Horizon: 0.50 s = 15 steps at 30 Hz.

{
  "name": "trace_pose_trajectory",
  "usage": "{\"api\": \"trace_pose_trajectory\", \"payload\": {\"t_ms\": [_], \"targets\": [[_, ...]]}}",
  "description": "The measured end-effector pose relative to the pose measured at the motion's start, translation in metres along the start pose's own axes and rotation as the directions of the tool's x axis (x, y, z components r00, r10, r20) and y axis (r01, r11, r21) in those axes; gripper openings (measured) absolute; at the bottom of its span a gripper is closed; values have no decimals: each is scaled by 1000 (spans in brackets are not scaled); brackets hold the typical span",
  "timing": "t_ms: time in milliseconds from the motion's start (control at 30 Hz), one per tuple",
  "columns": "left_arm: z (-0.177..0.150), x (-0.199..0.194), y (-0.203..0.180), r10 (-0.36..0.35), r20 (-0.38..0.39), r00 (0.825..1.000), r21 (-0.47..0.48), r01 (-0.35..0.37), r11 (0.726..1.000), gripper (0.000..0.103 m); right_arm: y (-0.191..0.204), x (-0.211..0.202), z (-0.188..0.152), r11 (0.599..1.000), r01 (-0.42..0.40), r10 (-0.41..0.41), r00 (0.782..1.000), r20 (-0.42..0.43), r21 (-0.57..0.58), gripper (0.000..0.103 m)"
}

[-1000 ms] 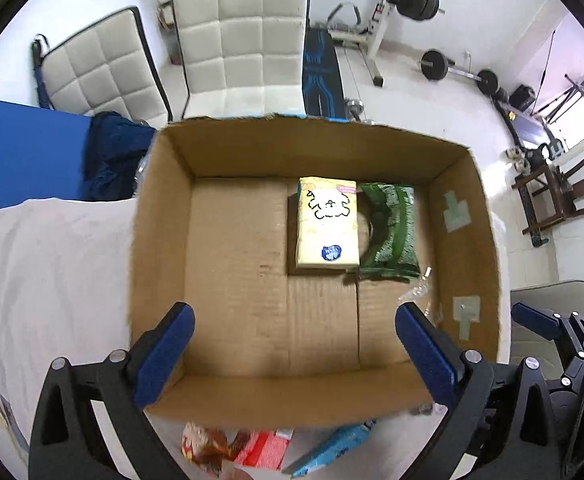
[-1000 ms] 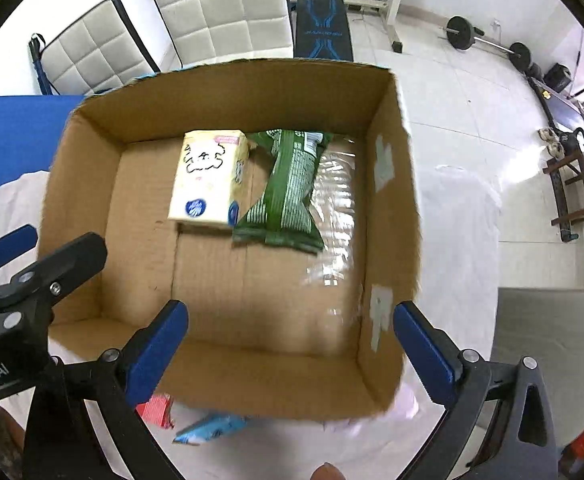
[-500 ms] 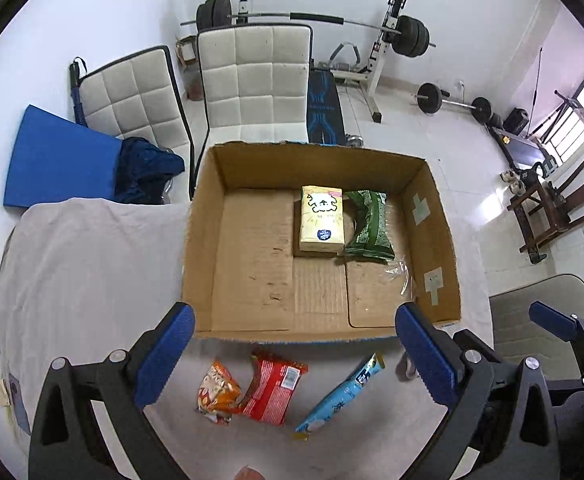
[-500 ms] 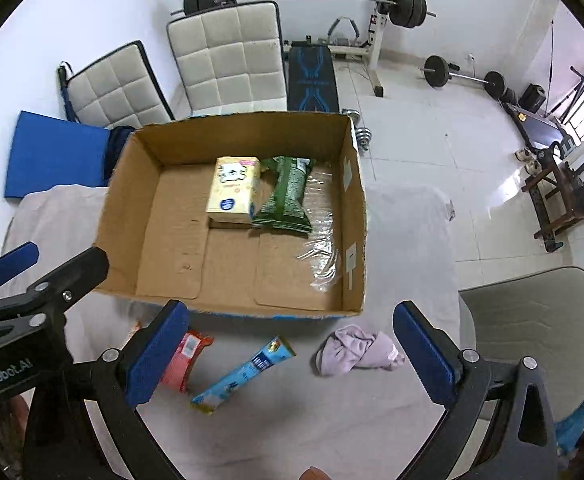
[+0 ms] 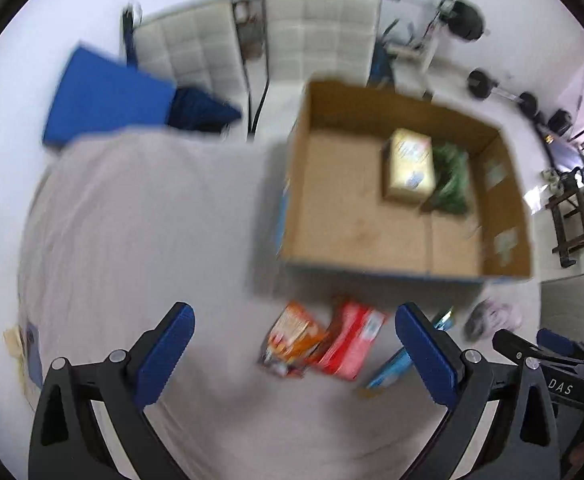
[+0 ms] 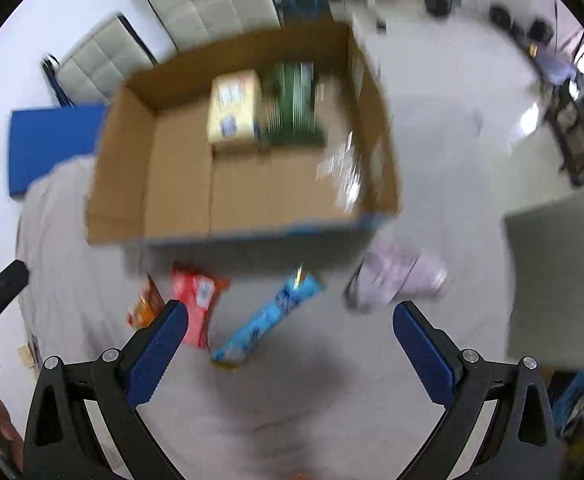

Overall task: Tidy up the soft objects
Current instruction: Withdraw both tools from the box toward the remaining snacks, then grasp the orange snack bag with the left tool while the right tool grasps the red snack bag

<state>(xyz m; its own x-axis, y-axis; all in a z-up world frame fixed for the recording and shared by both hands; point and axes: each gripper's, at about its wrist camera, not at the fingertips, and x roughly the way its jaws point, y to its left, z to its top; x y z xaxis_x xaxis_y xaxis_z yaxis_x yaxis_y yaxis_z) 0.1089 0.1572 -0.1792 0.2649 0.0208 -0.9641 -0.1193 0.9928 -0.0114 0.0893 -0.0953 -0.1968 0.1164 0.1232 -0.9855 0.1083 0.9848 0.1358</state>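
Observation:
An open cardboard box [image 5: 292,184] [image 6: 123,168] stands on a grey-covered table and holds a yellow tissue pack [image 5: 410,164] [image 6: 231,114] and a green packet [image 5: 452,184] [image 6: 292,108]. In front of the box lie an orange snack bag [image 5: 292,336] [image 6: 145,300], a red packet [image 5: 352,338] [image 6: 197,300], a light blue packet [image 5: 392,368] [image 6: 267,316] and a crumpled pink cloth [image 5: 492,318] [image 6: 400,276]. My left gripper [image 5: 292,352] is open and empty above the orange and red packets. My right gripper [image 6: 287,352] is open and empty above the blue packet. Both views are blurred.
Two white padded chairs [image 5: 320,32] stand behind the table, with a blue mat [image 5: 103,100] at the left. Weight equipment [image 5: 464,20] stands on the floor beyond. A grey seat [image 6: 560,280] is at the right of the table.
Both grippers have pulled back from over the box toward the near side of the table. The loose packets and cloth now lie close in front of the fingers. Both stay open.

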Motion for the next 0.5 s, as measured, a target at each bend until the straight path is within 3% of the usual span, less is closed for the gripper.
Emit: {"api": "trace_pose_trajectory", "payload": {"t_ms": [167, 433, 500], "targets": [[-20, 69, 14, 8, -143, 990, 6, -8, 1000, 103, 18, 75, -22, 996, -80, 86, 984, -157, 47, 103], [-38, 173, 8, -37, -329, 944, 77, 66, 995, 102, 56, 110, -27, 994, -105, 111, 973, -202, 39, 103], [-41, 185, 8, -68, -344, 937, 64, 96, 993, 85, 62, 110, -22, 994, -101, 105, 973, -203, 29, 103]]}}
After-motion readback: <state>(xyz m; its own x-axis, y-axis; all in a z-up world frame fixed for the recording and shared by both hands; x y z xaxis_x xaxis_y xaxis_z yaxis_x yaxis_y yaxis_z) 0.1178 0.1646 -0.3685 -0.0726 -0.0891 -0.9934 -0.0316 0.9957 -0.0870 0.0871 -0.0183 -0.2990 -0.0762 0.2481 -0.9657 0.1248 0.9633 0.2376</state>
